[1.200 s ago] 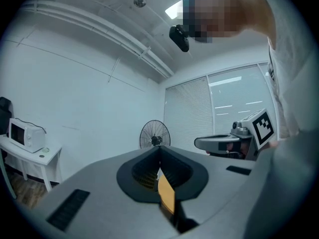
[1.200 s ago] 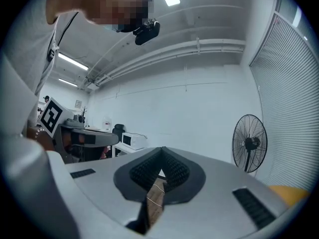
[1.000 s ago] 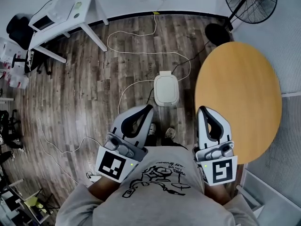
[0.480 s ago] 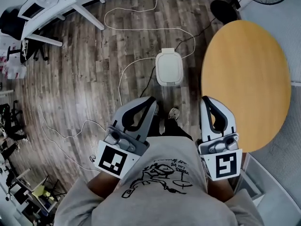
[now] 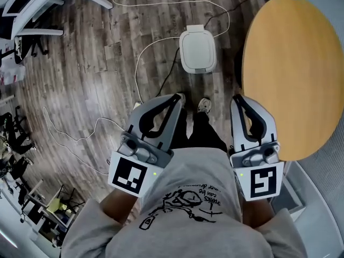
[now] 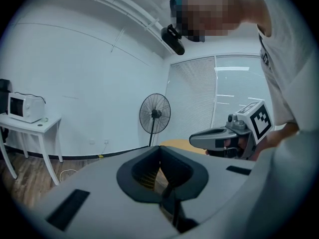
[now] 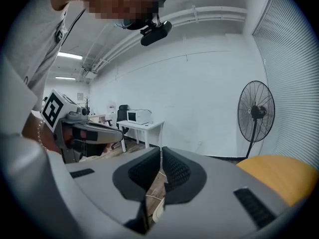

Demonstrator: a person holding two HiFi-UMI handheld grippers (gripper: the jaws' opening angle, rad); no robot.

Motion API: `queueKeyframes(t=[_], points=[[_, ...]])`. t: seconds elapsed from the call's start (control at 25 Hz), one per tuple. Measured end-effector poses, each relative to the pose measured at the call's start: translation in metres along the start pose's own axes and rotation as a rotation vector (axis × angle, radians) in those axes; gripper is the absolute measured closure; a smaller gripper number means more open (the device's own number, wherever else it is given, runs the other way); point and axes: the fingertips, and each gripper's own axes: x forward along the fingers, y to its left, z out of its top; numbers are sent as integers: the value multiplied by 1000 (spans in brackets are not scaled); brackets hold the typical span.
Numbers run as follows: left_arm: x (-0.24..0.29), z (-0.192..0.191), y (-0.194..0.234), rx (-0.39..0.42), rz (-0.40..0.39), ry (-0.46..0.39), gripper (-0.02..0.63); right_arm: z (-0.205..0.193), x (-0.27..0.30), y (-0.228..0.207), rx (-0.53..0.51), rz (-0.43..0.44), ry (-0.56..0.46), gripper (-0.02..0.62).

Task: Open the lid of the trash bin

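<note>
The white trash bin stands on the wood floor with its lid down, seen from above in the head view, just ahead of the person's shoes. My left gripper is held in front of the body, below and left of the bin and well apart from it. Its tips meet with nothing between them. My right gripper is held level with it at the right, beside the table edge. Its jaws are opening, a thin slit shows between the tips, and nothing is between them.
A round wooden table fills the right side, close to the right gripper. A white cable loops over the floor round the bin. A white desk stands far left, with a microwave on it. A standing fan is by the far wall.
Both grippers have sunk and look larger in the head view. The bin now sits higher in the picture. Its lid has stayed down.
</note>
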Motion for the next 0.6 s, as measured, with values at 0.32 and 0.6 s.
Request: queueKeyframes(t=[0.32, 0.6], points=[[23, -56, 24, -6, 17, 57, 591, -61, 31, -8, 18, -9, 83, 565], [40, -108, 35, -25, 16, 94, 591, -115, 52, -9, 25, -1, 134, 563]])
